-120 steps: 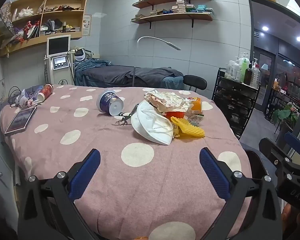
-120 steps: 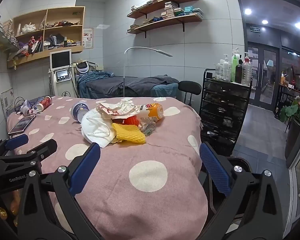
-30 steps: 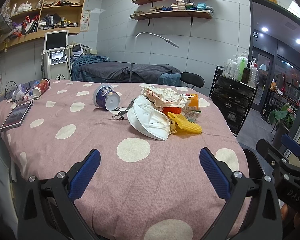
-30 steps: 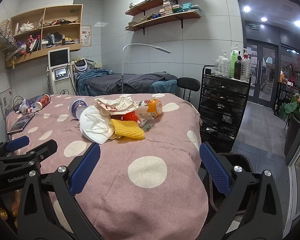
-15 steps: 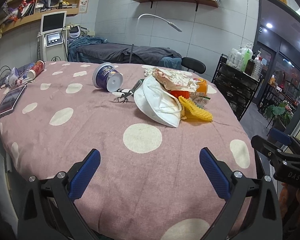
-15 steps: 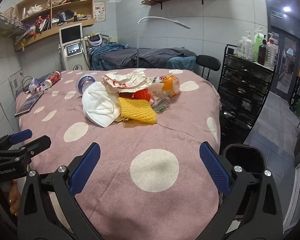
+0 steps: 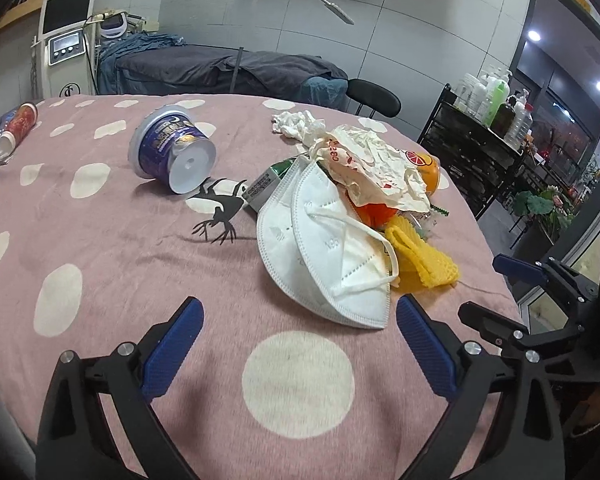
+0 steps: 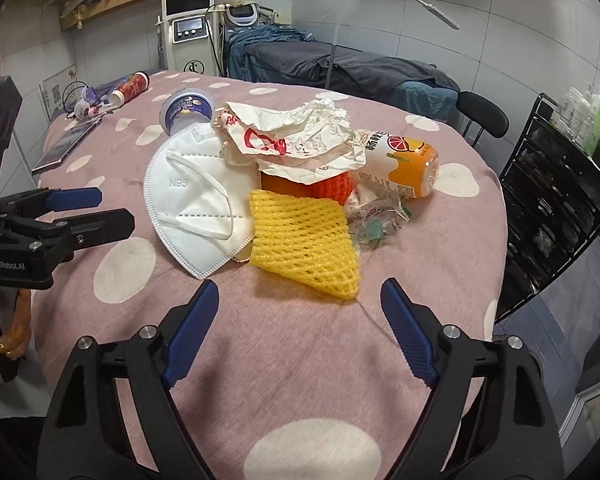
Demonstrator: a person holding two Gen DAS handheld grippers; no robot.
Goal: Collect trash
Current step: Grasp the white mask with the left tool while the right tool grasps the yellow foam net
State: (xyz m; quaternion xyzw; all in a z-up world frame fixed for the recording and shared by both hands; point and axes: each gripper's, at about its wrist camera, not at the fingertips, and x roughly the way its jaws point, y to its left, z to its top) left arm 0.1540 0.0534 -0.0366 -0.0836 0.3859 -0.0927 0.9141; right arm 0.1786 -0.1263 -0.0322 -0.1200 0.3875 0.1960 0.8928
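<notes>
Salon-type room, treatment bed at the back, work surface is a pink polka-dot cloth (image 8: 300, 360) on a table. Trash sits heaped mid-table, probably staged as one pile so either side can reach it: white face mask (image 8: 192, 204) stamped "N95", yellow foam fruit net (image 8: 304, 246) overlapping the mask's edge, crumpled paper wrapper (image 8: 296, 140) with red print on top, orange drink bottle (image 8: 404, 164) on its side behind, Chinese label, not legible. Clear candy wrappers (image 8: 374, 218) just beside the net. Blue yogurt cup (image 7: 172, 152) tipped over, apart from the pile on its left. Left gripper (image 7: 296, 344) wide open, empty, hovering near the mask edge. Right gripper (image 8: 296, 320) also spread wide, nothing held, lined up just short of the net, which is likely the first pick. Left unit body reads "GenRobot.AI" in the right view. No bin visible in either view.
</notes>
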